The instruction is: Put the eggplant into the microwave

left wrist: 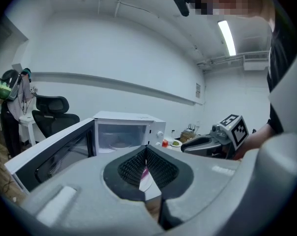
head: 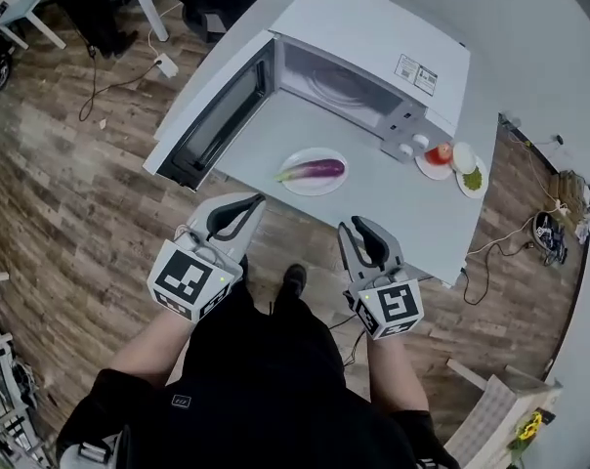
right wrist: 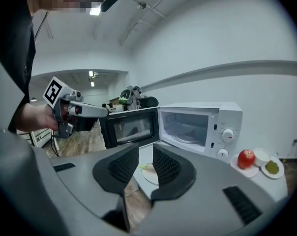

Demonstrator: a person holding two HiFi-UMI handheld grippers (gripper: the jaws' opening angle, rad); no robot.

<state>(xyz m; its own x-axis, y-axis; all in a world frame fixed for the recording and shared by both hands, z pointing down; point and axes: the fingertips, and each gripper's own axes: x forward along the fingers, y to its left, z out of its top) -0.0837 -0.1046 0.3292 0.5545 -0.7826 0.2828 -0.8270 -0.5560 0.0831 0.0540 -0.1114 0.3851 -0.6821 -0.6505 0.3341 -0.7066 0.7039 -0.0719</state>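
Note:
A purple eggplant with a green stem lies on a white plate on the grey table, in front of the white microwave. The microwave's door hangs wide open to the left, and the glass turntable inside is bare. Both grippers hover off the table's near edge, apart from the plate. My left gripper is shut with nothing in it. My right gripper stands open and empty. In the right gripper view the plate shows between the pads, with the microwave beyond.
Right of the microwave stand two small plates, one with a red fruit, the other with something green. A power strip and cables lie on the wooden floor at left. A chair stands at lower right.

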